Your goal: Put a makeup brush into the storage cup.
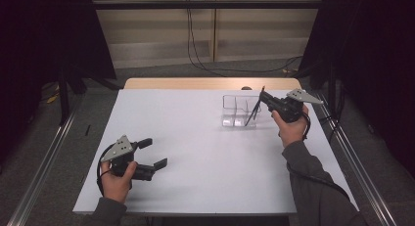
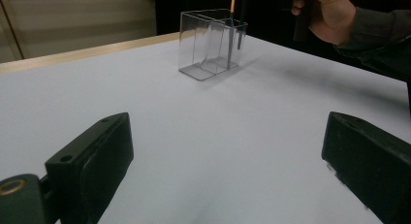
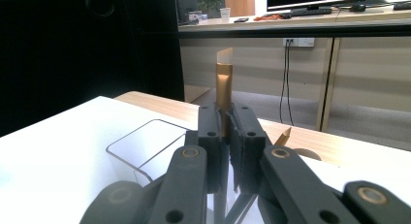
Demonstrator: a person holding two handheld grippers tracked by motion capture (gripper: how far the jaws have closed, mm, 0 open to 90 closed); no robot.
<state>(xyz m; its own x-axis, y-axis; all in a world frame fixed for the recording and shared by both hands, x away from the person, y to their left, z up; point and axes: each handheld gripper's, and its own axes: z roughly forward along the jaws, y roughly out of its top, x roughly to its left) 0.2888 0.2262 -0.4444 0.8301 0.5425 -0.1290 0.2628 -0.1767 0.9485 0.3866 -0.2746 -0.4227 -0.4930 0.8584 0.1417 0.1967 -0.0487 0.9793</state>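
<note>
Two grippers: one in each hand, at opposite corners of the table.
Left gripper (image 1: 153, 153): near edge, left side; jaws spread wide, nothing between them; blunt matte-black blocks, seen close in the left gripper view (image 2: 228, 161).
Left hand (image 1: 116, 181): wrapped round the gripper body, grey three-cornered plate on top.
Table (image 1: 195, 152): flat, smooth white top, pale wood strip along the far edge.
Right hand (image 1: 289, 129): far right, grey sleeve behind it, just beside the box.
Right gripper (image 1: 263, 95): jaws closed on a pen; in the right gripper view (image 3: 224, 136) the two black pads press flat against its barrel.
Pen (image 1: 255, 108): thin, dark stick, tilted, lower end inside the box; upper part is gold-coloured with a slanted tip (image 3: 224, 83).
Box (image 1: 238, 110): clear hard plastic, rectangular, open top, split by clear dividers; stands on the far right part of the table.
Second stick (image 3: 283, 136): pointed gold tip, just right of the closed jaws.
</note>
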